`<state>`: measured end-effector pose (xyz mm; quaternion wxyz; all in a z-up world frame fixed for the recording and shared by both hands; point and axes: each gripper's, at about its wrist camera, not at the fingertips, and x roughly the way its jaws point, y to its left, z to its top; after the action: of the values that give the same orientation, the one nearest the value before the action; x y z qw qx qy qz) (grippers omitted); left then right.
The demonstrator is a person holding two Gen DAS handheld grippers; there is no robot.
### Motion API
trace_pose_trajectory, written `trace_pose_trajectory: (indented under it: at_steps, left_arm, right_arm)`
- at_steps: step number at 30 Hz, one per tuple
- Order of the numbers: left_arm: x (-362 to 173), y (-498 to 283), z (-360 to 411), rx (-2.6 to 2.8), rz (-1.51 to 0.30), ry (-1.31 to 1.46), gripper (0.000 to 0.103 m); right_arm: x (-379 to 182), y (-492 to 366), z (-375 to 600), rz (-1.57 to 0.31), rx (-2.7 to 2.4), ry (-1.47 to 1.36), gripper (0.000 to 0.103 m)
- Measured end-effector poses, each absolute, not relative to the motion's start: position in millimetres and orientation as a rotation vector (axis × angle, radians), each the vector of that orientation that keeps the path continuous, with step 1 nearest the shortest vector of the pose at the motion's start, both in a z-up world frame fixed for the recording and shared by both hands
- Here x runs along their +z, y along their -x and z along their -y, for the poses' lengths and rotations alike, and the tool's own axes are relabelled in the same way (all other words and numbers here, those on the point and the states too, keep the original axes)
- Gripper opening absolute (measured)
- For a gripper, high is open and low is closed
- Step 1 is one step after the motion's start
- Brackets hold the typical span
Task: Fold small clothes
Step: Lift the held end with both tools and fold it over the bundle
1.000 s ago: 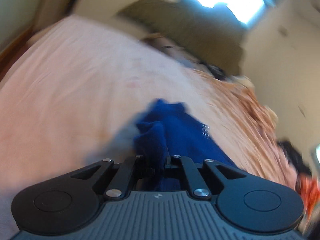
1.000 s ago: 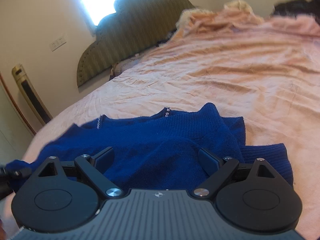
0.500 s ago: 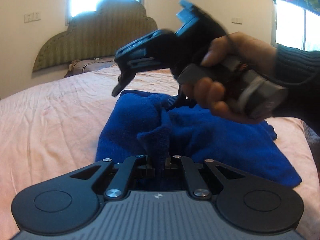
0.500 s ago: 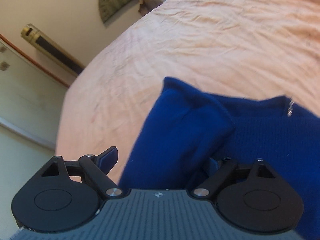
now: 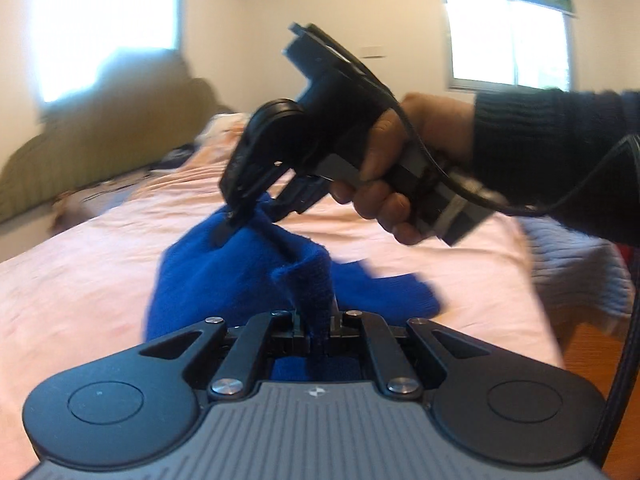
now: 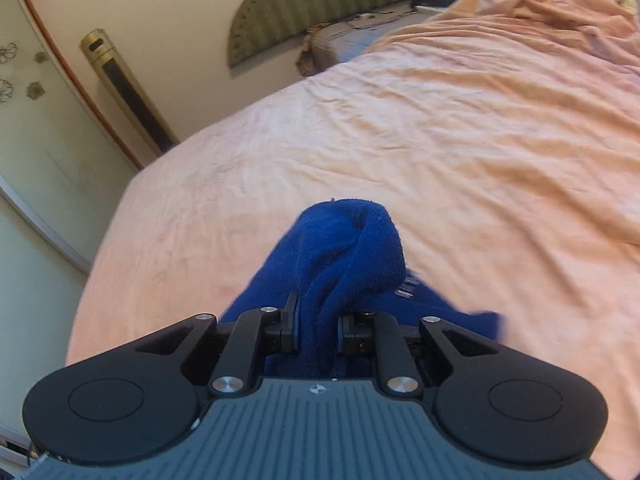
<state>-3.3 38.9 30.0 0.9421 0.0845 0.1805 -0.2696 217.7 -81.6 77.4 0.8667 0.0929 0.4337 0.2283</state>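
A small blue knit sweater [image 5: 224, 276] hangs above the pink bedsheet [image 5: 80, 264], lifted at two points. My left gripper [image 5: 318, 326] is shut on a bunched edge of it at the bottom of the left wrist view. Farther off in that view a person's hand [image 5: 400, 168] holds my right gripper [image 5: 244, 220], which pinches another part of the sweater. In the right wrist view the right gripper [image 6: 318, 332] is shut on a thick fold of the blue sweater [image 6: 344, 248], whose remainder trails down toward the bedsheet [image 6: 440, 140].
A green padded headboard [image 6: 320, 4] stands at the far end of the bed. Bunched peach bedding [image 6: 552, 12] lies at the back right. A tall gold unit [image 6: 124, 88] stands against the wall. A pale knit garment [image 5: 580, 268] lies at the bed's right edge.
The right gripper has gone from open around the sweater to shut on a fold. Both grippers have lifted the sweater off the bed.
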Motion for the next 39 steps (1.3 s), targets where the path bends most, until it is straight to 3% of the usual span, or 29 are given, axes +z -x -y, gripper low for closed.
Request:
trace_pose_trajectory:
  at_steps: [9,17,19,20,21,23,24,25,27,31,33,34,35,36,37,39]
  left_arm:
    - [-12,16,26,-0.631,-0.471,-0.288,0.005]
    - [-9,26,40,-0.643,-0.422,-0.345,0.005]
    - [-18,22,49,-0.656,-0.475,-0.381,0.006]
    - [-19,22,55,-0.673,-0.494,-0.399,0.007]
    - [-19,26,54,-0.69,-0.482,-0.41,0.01]
    - [-9,38,41,-0.746,-0.429,-0.402,0.019]
    - [-4,45,31,-0.786,-0.397,-0.397,0.037]
    - [-1,53,20,-0.814,-0.358,-0.395,0.067]
    - [2,67,-3,-0.801,-0.263,-0.404,0.094]
    - [-3,78,-8,-0.777,-0.177,-0.533,0.093]
    - [-11,77,9,-0.812,-0.173,-0.602,0.092]
    - [-15,76,18,-0.83,-0.167,-0.63,0.083]
    - [-16,76,26,-0.85,-0.162,-0.655,0.075]
    - [-16,75,34,-0.872,-0.168,-0.677,0.056]
    - [-17,71,42,-0.901,-0.193,-0.696,0.041]
    - [-22,59,54,-0.916,-0.248,-0.72,0.036]
  right_arm:
    - [23,-169,180,-0.89,0.378,-0.306,0.018]
    - [33,-135,223,-0.834,0.366,-0.371,0.019]
    - [20,-137,227,-0.906,0.297,-0.33,0.043]
    - [18,-136,231,-0.904,0.264,-0.33,0.061]
    - [20,-132,237,-0.873,0.236,-0.356,0.065]
    - [26,-122,256,-0.806,0.211,-0.438,0.065]
    - [28,-118,264,-0.789,0.207,-0.481,0.065]
    - [29,-116,269,-0.787,0.211,-0.506,0.065]
    - [28,-114,267,-0.813,0.222,-0.49,0.065]
    - [14,-124,258,-0.843,0.192,-0.475,0.065]
    - [7,-132,255,-0.854,0.16,-0.501,0.057]
    - [4,-135,254,-0.859,0.165,-0.508,0.05]
    - [3,-136,252,-0.858,0.18,-0.503,0.031]
    - [3,-137,250,-0.86,0.206,-0.495,0.013]
    - [4,-137,248,-0.862,0.217,-0.483,0.014]
    - [9,-136,243,-0.856,0.223,-0.431,0.013]
